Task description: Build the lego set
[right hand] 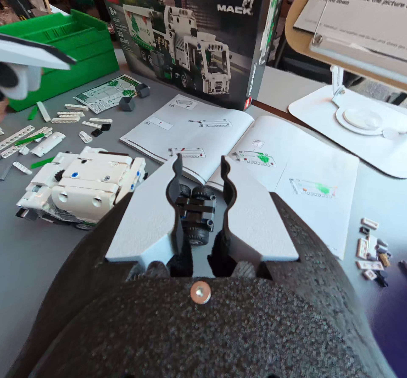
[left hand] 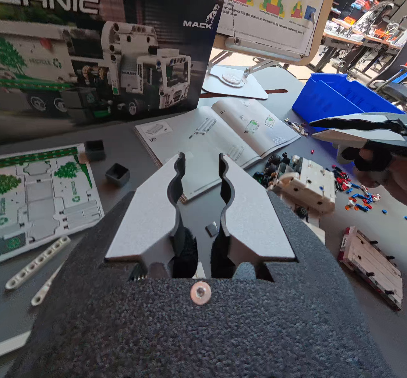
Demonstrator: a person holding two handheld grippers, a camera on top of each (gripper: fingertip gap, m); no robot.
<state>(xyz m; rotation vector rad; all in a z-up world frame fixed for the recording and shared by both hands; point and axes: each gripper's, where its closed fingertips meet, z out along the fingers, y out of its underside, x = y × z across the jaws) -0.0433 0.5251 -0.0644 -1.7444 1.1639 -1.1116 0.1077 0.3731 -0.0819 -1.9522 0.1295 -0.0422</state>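
My left gripper [left hand: 201,158] is open and holds nothing. It hovers over the near edge of an open instruction booklet [left hand: 220,134]. A small grey piece [left hand: 211,228] lies on the table under its fingers. My right gripper [right hand: 201,158] is open too. A black wheeled chassis [right hand: 196,211] lies on the table below, between its fingers, and the pads do not press on it. A white part-built truck body [right hand: 83,187] lies just left of it and also shows in the left wrist view [left hand: 308,182]. The right gripper shows in the left wrist view [left hand: 352,129], above the table.
The set's box [right hand: 193,37] stands at the back. A green bin [right hand: 66,55] is at the left, a blue bin [left hand: 330,96] at the right. A sticker sheet [left hand: 44,195], two grey cups [left hand: 117,173], white beams [left hand: 37,261], a white panel [left hand: 372,268], loose pins [left hand: 356,193] and a document stand [right hand: 352,114] surround the booklet. My hands' fingertips stand some 20 cm from each other. My right tips are about 20 cm from the small grey piece [left hand: 211,228], my left tips only 12 cm.
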